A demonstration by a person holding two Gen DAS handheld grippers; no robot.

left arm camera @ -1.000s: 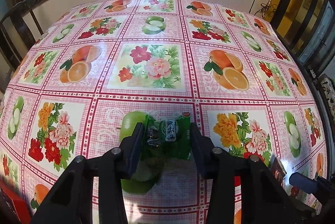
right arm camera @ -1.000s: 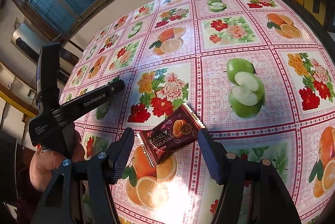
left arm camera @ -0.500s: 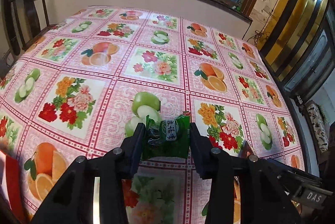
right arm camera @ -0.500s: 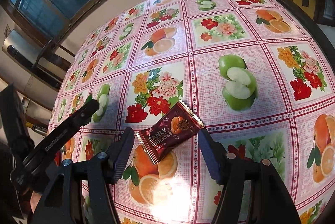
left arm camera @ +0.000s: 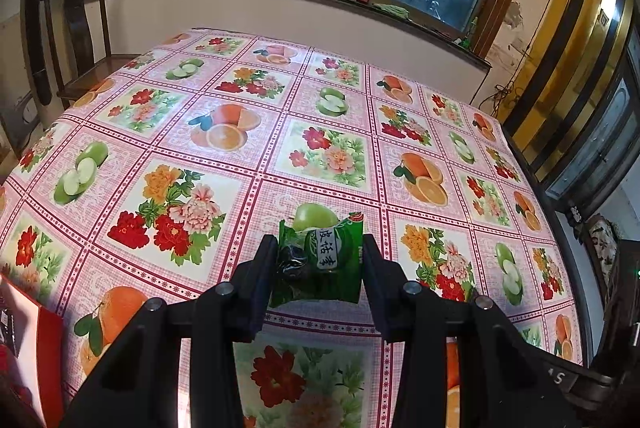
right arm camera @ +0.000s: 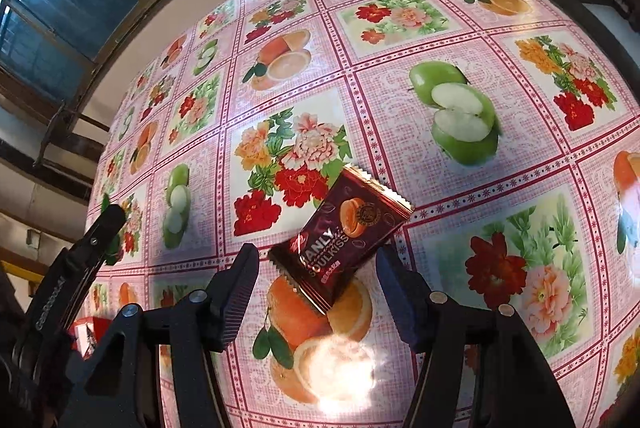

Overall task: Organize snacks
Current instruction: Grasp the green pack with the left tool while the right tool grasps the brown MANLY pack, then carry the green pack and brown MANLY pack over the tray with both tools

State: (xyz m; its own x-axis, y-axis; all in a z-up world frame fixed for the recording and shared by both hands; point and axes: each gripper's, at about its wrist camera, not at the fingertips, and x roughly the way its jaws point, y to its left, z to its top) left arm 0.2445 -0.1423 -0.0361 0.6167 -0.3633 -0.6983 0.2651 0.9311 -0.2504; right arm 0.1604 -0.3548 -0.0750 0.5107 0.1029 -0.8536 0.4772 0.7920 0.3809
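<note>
We have the left gripper (left arm camera: 320, 260) clenched on the green snack packet (left arm camera: 320, 262), fingers pinching its side edges so it hangs flat above the tabletop (left arm camera: 328, 155), probably for carrying to the red box (left arm camera: 30, 352) at the lower left. The right gripper (right arm camera: 316, 276) is released, fingers spread either side of the maroon biscuit packet (right arm camera: 344, 236), which lies skewed on the tabletop, one corner near the right finger. Nothing else blocks us; a chair (left arm camera: 76, 27) stands beyond the far edge.
</note>
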